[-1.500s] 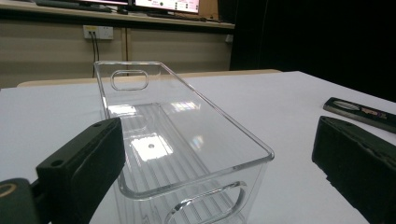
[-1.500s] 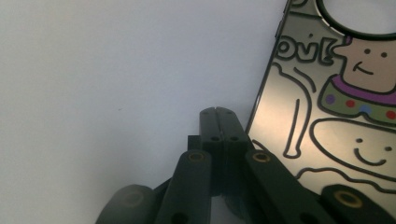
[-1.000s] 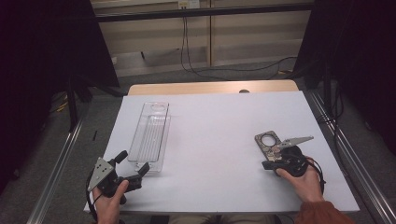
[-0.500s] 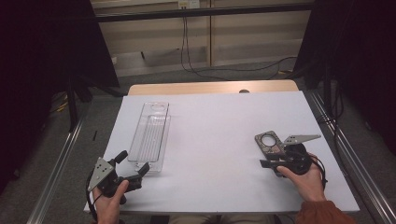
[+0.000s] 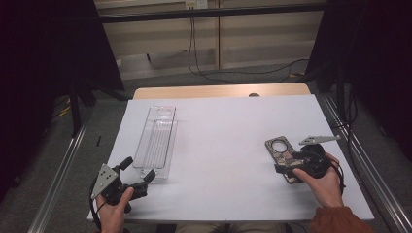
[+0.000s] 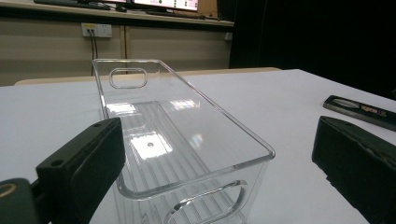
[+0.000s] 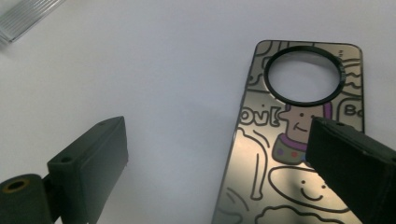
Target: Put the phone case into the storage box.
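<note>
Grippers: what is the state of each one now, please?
Left gripper: open, holding nothing.
Right gripper: fingers just opened, holding nothing, over the phone case.

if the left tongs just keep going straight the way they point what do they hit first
Most likely the near end wall of the clear plastic tray, which sits right ahead between the open left tongs. The gap looks short, though depth is hard to judge.

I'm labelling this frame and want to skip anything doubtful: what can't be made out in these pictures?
- Phone case: its near end is cut off by the bottom edge of the right gripper view and covered by one jaw; in the high view the right gripper hides part of it.
- Clear tray: its near wall runs off the bottom of the left gripper view.
- Case drawings: too small in the high view.
</note>
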`<state>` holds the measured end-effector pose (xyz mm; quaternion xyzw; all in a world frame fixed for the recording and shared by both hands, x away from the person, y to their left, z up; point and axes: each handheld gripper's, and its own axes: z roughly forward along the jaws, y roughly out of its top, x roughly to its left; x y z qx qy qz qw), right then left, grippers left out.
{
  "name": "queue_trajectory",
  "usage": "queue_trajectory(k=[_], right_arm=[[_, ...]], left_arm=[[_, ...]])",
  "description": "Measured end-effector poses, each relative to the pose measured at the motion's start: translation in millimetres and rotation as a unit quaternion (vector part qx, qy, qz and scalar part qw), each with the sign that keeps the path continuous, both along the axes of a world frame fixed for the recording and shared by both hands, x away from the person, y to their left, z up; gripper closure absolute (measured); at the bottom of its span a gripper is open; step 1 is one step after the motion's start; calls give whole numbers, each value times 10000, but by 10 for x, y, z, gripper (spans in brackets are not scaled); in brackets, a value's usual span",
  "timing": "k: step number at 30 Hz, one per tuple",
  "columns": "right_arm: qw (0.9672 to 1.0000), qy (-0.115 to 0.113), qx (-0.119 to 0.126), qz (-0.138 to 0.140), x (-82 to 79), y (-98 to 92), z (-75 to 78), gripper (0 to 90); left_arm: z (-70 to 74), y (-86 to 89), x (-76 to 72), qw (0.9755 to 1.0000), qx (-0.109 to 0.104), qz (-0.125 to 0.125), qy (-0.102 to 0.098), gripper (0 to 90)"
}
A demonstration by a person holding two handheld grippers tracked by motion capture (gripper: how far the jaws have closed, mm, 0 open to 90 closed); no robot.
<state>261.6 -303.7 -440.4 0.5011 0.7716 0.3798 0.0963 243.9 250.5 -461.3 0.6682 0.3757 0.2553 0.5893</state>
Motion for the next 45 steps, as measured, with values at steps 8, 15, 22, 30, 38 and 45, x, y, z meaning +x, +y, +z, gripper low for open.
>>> queue_trajectory(k=[8, 15, 22, 30, 38, 45], right_arm=[[9999, 59, 60, -76, 82, -116, 47, 56], [9989, 399, -94, -210, 186, -168, 29, 51], [9980, 494, -365, -145, 291, -161, -12, 63], [9959, 664, -595, -124, 432, -147, -38, 50], [9926, 946, -745, -147, 509, -138, -123, 67], [9890, 1169, -891, -134, 558, -110, -187, 66]], left_arm=[[-4, -15, 1, 10000, -32, -8, 47, 28], [-9, -22, 27, 10000, 15, -40, 40, 28], [-7, -24, 33, 10000, 23, -33, 33, 28], [-6, -31, 34, 10000, -1, -3, 33, 28], [-7, -32, 33, 10000, -3, -5, 39, 27], [-6, -27, 34, 10000, 20, -19, 37, 27]])
